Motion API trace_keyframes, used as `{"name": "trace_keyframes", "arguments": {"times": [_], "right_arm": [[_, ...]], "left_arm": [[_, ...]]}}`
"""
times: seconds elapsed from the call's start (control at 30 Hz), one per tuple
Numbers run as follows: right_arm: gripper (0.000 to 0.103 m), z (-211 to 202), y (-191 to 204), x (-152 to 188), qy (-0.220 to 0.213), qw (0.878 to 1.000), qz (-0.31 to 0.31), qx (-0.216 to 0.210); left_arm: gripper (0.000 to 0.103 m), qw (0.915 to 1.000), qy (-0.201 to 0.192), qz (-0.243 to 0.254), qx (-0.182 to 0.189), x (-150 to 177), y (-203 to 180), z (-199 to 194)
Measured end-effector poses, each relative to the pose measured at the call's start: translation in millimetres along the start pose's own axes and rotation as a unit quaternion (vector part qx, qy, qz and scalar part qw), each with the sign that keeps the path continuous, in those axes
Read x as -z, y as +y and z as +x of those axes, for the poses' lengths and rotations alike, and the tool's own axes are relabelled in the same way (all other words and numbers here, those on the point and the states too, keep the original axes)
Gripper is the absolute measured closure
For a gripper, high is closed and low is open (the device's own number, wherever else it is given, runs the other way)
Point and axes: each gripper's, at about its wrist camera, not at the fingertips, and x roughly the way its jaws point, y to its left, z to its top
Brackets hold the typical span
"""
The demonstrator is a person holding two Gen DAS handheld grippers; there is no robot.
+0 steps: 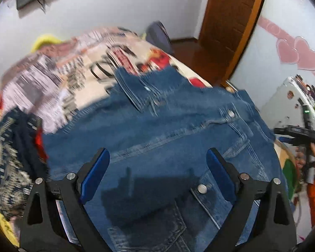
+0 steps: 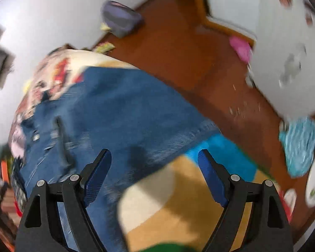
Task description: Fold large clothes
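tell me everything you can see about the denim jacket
The denim jacket is mid-blue with lighter stitched seams, silver snap buttons, a flapped pocket and a collar or cuff band at its far end. It lies spread, slightly rumpled, on a bed with a printed cover, beside patterned dark clothes. The left claw hovers open above it, casting a shadow; nothing grips it.

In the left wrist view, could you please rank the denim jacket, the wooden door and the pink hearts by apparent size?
1. denim jacket, nearest the camera
2. wooden door
3. pink hearts
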Motion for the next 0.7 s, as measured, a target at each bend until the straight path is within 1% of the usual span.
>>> {"name": "trace_keyframes", "arguments": {"times": [0.03,0.07,0.17,0.27,0.3,0.37,0.43,0.47,0.5,0.53,0.57,0.6,0.63,0.67,0.7], "right_arm": [[0.024,9,-5,-1,0.011,1.000,0.009,-0.001],[0.024,17,-7,-2,0.010,1.000,0.012,-0.003],[0.024,22,-9,-11,-0.004,1.000,0.016,-0.010],[0.024,34,-19,-25,-0.006,0.998,0.064,-0.025],[0.025,36,-22,-28,-0.007,0.997,0.076,-0.027],[0.027,40,-21,-35,-0.012,0.995,0.094,-0.024],[0.036,42,-19,-41,-0.022,0.994,0.109,-0.019],[0.038,43,-21,-43,-0.031,0.992,0.119,-0.015],[0.045,43,-18,-44,-0.044,0.991,0.124,-0.006],[0.054,43,-14,-44,-0.050,0.992,0.120,0.004],[0.060,40,-9,-44,-0.056,0.992,0.112,0.014],[0.073,36,1,-43,-0.068,0.993,0.092,0.030],[0.081,33,5,-44,-0.073,0.993,0.080,0.038],[0.082,25,17,-44,-0.084,0.993,0.058,0.051],[0.086,20,23,-44,-0.091,0.993,0.047,0.051]], "left_arm": [[0.009,1.0000,0.002,0.002,0.009,3,-1,3],[0.009,0.9999,0.002,0.004,0.011,5,-1,5],[0.009,0.9999,0.004,0.000,0.010,9,3,14],[0.009,0.9998,0.015,-0.013,-0.005,10,12,27],[0.009,0.9995,0.021,-0.022,-0.013,10,18,33],[0.009,0.9986,0.030,-0.040,-0.014,12,28,41],[0.009,0.9976,0.037,-0.059,-0.010,16,36,46],[0.009,0.9972,0.036,-0.064,-0.013,17,40,47],[0.009,0.9969,0.034,-0.069,-0.016,19,41,46],[0.009,0.9966,0.030,-0.075,-0.018,21,43,45],[0.009,0.9963,0.029,-0.079,-0.019,23,43,44],[0.009,0.9961,0.030,-0.080,-0.020,25,43,44],[0.009,0.9963,0.030,-0.077,-0.025,27,42,42],[0.009,0.9965,0.028,-0.074,-0.029,28,41,40],[0.009,0.9968,0.024,-0.068,-0.035,30,40,36]]}}
